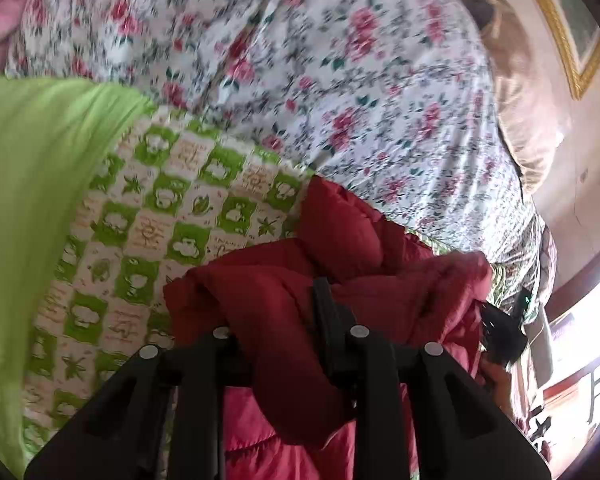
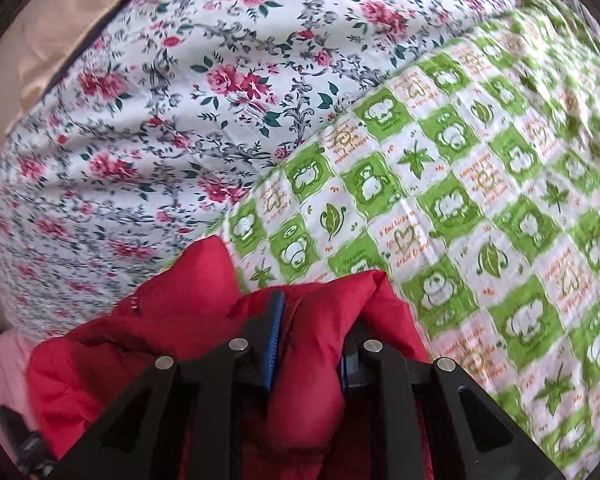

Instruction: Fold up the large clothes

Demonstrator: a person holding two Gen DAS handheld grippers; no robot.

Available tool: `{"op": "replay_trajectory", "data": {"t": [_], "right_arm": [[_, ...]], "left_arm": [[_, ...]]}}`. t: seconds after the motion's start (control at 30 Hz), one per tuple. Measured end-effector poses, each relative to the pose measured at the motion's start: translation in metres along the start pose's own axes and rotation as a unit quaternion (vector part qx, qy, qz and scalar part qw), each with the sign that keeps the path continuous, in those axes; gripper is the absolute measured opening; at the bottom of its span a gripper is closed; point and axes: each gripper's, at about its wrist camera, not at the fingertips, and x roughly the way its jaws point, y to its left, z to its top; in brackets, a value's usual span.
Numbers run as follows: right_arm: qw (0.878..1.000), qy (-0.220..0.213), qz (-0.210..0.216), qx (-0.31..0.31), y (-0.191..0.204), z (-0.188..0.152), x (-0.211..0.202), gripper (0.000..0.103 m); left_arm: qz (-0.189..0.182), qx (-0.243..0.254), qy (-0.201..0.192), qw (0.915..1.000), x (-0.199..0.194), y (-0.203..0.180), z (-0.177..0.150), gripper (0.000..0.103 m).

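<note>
Ahead of your right gripper (image 2: pixel 308 332), from twelve to three o'clock, the green checked quilt (image 2: pixel 480 184) lies flat and open; the floral sheet (image 2: pixel 160 120) is clear at ten. The bunched red jacket (image 2: pixel 312 384) fills your jaws. A tan pillow (image 1: pixel 528 120) blocks two o'clock in the left view.

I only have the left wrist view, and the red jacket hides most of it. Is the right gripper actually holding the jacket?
Observer: Yes. In the right wrist view the right gripper is shut on a bunched fold of the red jacket.
Operator: Are its pads visible?
Observer: A blue pad presses the fold's left side.
Operator: Any hardware showing on the jacket?
Observer: A small metal piece, too small to identify.
</note>
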Motion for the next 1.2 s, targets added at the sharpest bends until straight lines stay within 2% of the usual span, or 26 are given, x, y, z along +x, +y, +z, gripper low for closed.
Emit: {"op": "replay_trajectory", "data": {"t": [0.17, 0.33, 0.43, 0.5, 0.6, 0.7, 0.77, 0.9, 1.07, 1.2], "right_arm": [[1.000, -0.005, -0.028, -0.009, 0.010, 0.001, 0.015, 0.019], [0.999, -0.012, -0.051, -0.014, 0.013, 0.002, 0.026, 0.019], [0.998, -0.011, -0.054, -0.007, 0.013, 0.007, 0.032, 0.019], [0.998, -0.010, -0.057, -0.007, 0.014, 0.010, 0.034, 0.020], [0.998, -0.008, -0.063, -0.011, 0.017, 0.014, 0.038, 0.020], [0.998, -0.004, -0.063, -0.014, 0.021, 0.023, 0.046, 0.020], [0.998, 0.002, -0.058, -0.013, 0.021, 0.029, 0.048, 0.020], [0.999, 0.015, -0.026, 0.013, 0.013, 0.042, 0.045, 0.023], [0.998, 0.039, 0.029, 0.051, 0.002, 0.056, 0.029, 0.037], [0.999, 0.010, 0.031, 0.001, 0.013, 0.055, -0.004, 0.044]], "left_arm": [[0.019, 0.030, -0.022, 0.9991, -0.028, -0.015, -0.003, 0.025], [0.009, 0.075, -0.060, 0.9953, -0.064, -0.045, -0.019, 0.025], [-0.015, 0.109, -0.055, 0.9924, -0.066, -0.072, -0.033, 0.025], [-0.027, 0.141, -0.032, 0.9891, -0.050, -0.095, -0.046, 0.025], [-0.022, 0.171, -0.003, 0.9851, -0.015, -0.121, -0.058, 0.025], [-0.027, 0.173, 0.031, 0.9841, 0.020, -0.133, -0.065, 0.025], [-0.014, 0.177, 0.054, 0.9826, 0.046, -0.136, -0.068, 0.025], [0.030, 0.164, 0.071, 0.9835, 0.080, -0.127, -0.065, 0.025], [0.049, 0.136, 0.078, 0.9865, 0.104, -0.109, -0.056, 0.018], [0.055, 0.135, 0.075, 0.9865, 0.109, -0.107, -0.055, 0.017]]}}
